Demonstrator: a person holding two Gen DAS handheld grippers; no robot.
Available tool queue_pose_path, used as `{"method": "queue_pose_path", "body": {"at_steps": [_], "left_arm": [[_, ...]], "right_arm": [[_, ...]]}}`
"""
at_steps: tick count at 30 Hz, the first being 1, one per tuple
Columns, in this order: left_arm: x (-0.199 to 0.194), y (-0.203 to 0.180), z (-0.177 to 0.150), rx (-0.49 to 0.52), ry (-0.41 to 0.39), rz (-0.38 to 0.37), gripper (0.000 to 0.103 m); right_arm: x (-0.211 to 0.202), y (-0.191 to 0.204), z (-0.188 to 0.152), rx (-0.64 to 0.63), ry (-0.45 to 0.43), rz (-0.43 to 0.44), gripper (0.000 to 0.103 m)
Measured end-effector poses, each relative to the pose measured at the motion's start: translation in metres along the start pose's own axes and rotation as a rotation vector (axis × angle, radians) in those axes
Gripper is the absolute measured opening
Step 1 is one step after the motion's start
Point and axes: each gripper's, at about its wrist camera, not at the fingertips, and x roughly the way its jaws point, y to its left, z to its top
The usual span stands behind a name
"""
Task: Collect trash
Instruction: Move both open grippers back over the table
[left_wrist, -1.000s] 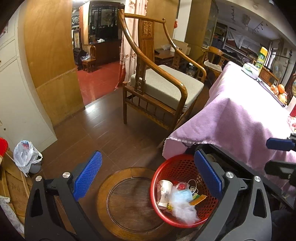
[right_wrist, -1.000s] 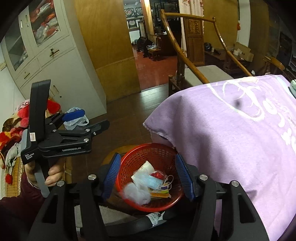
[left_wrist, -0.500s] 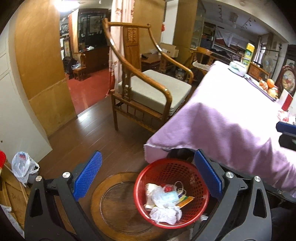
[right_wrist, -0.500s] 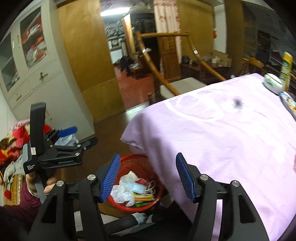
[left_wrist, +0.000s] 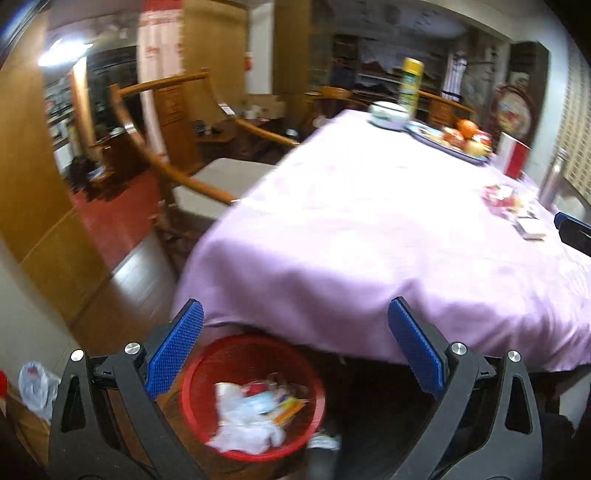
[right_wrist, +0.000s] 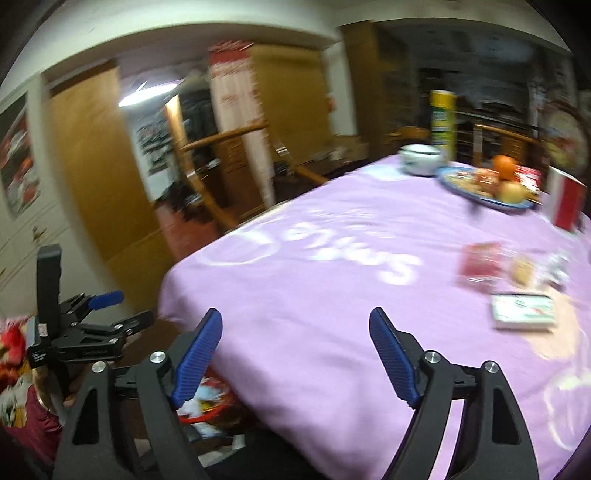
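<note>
left tongs (left_wrist: 295, 354) released, empty | right tongs (right_wrist: 295, 354) opening, empty | red basket (left_wrist: 310, 376) of trash half under purple tabletop (left_wrist: 369, 240) | cloth lettering blurred, unreadable

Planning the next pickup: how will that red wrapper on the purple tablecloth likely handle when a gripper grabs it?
The red wrapper lies flat on the tablecloth, so it is probably thin, light and floppy. It may crumple or slide rather than lift cleanly. The picture is blurred, so whether it is empty is unclear.

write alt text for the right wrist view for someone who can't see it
The right gripper, jaws opening with nothing between them, points over a purple-clothed table holding scattered wrappers and a fruit plate. The left gripper shows at left.
</note>
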Motion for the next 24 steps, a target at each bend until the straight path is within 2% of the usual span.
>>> {"method": "queue_pose_path", "body": {"at_steps": [7,13,19,24], "left_arm": [[0.041,-0.099,0.04,0.142,0.042,-0.111,0.096],[0.091,-0.186,0.075,0.272,0.078,-0.181,0.096],[0.131,-0.249,0.105,0.339,0.125,-0.254,0.096],[0.154,-0.281,0.125,0.36,0.143,-0.287,0.096]], "right_arm": [[-0.025,-0.113,-0.015,0.141,-0.045,-0.193,0.082],[-0.029,-0.183,-0.026,0.255,-0.048,-0.269,0.083],[-0.021,-0.22,-0.021,0.306,-0.036,-0.309,0.083],[-0.012,-0.247,-0.012,0.335,-0.025,-0.329,0.083]]}}
